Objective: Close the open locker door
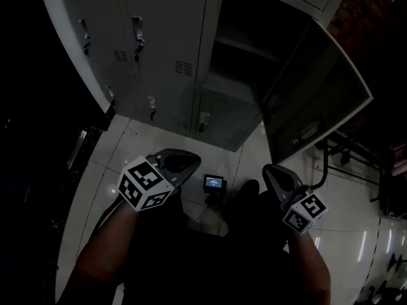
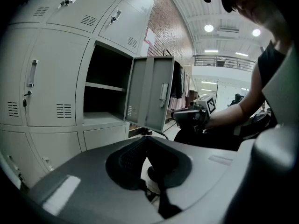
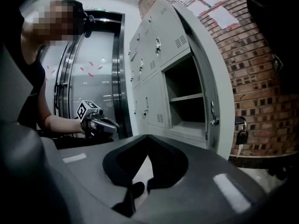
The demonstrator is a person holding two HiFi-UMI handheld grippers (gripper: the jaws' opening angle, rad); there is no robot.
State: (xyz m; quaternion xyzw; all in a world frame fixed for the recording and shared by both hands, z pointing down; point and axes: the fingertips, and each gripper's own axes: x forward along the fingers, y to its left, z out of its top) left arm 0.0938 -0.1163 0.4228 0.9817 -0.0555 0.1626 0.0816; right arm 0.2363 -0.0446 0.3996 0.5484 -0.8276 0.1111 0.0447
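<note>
The grey locker bank (image 1: 159, 37) fills the top of the head view. One locker door (image 1: 318, 88) stands swung out to the right, baring a dark compartment with a shelf (image 1: 245, 46). This door (image 2: 150, 97) also shows in the left gripper view, and edge-on with its latch (image 3: 208, 85) in the right gripper view. My left gripper (image 1: 181, 164) and right gripper (image 1: 270, 170) hang low over the floor, well short of the lockers. Both are shut with nothing between the jaws (image 2: 145, 139) (image 3: 148, 138). Neither touches the door.
A small device with a lit screen (image 1: 214, 183) lies on the tiled floor between the grippers. A metal frame (image 1: 346, 151) stands behind the open door. A brick wall (image 3: 254, 73) with a hanging padlock (image 3: 241, 136) is to the right, and glass doors (image 3: 93, 78) to the left.
</note>
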